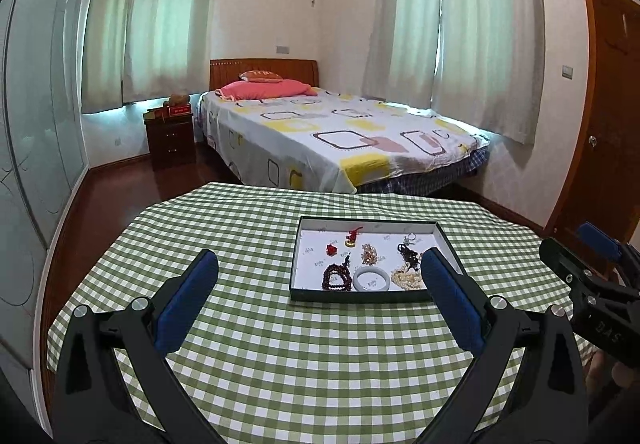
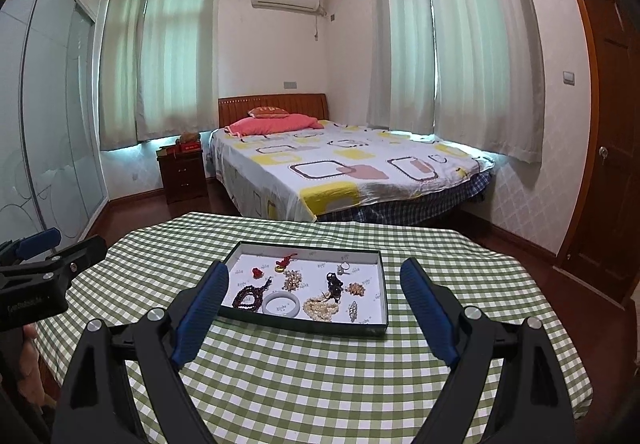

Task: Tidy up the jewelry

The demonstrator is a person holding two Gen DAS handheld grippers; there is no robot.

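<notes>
My left gripper (image 1: 320, 296) and right gripper (image 2: 314, 308) both gape empty above the table; the jewelry tray (image 2: 256, 318) lies ahead, beyond my fingertips. Its pale bangle (image 2: 282, 304) looks rigid, slick, breakable, best pinched across its band; the bead strands (image 2: 322, 308) look limp

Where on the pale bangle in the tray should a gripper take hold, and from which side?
Probably from above, pinching the near rim of the bangle: it lies flat in the tray, with dark beads close on its left.
</notes>
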